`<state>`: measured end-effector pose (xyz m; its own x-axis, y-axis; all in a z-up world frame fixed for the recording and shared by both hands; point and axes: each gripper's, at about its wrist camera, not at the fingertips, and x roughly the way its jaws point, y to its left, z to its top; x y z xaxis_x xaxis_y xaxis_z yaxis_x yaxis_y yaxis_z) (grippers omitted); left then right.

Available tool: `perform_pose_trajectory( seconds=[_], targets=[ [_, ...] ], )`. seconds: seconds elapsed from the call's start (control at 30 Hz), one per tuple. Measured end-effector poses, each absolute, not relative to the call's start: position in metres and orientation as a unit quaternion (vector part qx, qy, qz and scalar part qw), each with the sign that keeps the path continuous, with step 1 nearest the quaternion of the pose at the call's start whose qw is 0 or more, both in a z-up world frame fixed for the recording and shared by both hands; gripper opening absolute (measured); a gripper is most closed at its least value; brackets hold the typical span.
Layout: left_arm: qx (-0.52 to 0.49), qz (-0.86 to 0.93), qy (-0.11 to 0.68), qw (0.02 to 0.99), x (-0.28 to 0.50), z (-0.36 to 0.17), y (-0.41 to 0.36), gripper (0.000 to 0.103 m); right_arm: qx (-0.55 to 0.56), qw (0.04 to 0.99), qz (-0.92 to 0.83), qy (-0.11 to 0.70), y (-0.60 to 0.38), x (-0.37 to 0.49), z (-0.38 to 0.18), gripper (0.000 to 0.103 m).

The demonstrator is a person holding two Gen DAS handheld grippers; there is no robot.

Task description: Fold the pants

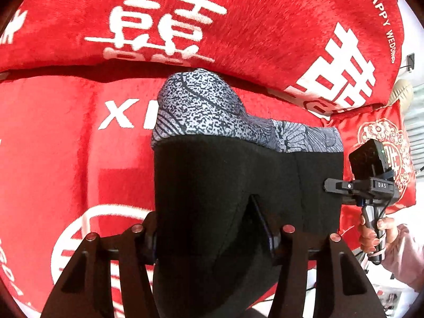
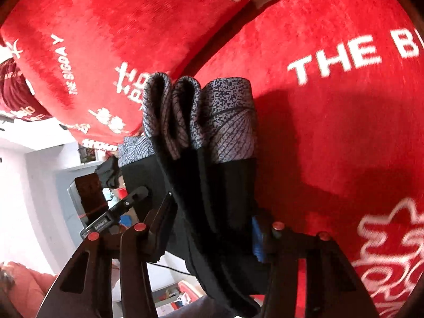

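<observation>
The pants (image 1: 238, 175) are black with a grey patterned band at the far end, folded into a thick bundle and held up above a red sofa. My left gripper (image 1: 212, 235) is shut on the black part of the bundle near its left edge. In the left wrist view my right gripper (image 1: 331, 185) clamps the bundle's right edge. In the right wrist view the pants (image 2: 212, 137) show several folded layers, and my right gripper (image 2: 212, 238) is shut on them. The left gripper (image 2: 137, 196) shows there at the left, holding the far edge.
A red plush sofa seat (image 1: 53, 145) with white lettering lies under the pants, its backrest (image 1: 265, 26) behind. A red embroidered cushion (image 1: 381, 137) stands at the right. A hand in a pink sleeve (image 1: 376, 235) holds the right gripper. A white room floor (image 2: 31, 185) shows at the left.
</observation>
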<state>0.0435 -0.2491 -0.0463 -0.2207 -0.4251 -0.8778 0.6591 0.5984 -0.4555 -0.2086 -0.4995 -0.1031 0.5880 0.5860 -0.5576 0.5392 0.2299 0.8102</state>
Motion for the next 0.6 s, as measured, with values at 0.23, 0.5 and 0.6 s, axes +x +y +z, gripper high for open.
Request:
perform_pose_trajectory(
  seconds=[0.23, 0.5, 0.6],
  targets=[
    [0.102, -0.425, 0.646, 0.625, 0.026, -0.031, -0.214, 0.058, 0.634, 0.630, 0.033, 0.448, -0.466, -0.219, -0.094, 0.053],
    [0.123, -0.419, 0.649, 0.623, 0.020, -0.069, -0.184, 0.058, 0.610, 0.638, 0.018, 0.469, -0.431, -0.220, -0.106, 0.055],
    [0.137, -0.409, 0.636, 0.640, 0.021, -0.094, -0.176, 0.073, 0.544, 0.656, -0.028, 0.522, -0.421, -0.214, -0.120, 0.061]
  ],
)
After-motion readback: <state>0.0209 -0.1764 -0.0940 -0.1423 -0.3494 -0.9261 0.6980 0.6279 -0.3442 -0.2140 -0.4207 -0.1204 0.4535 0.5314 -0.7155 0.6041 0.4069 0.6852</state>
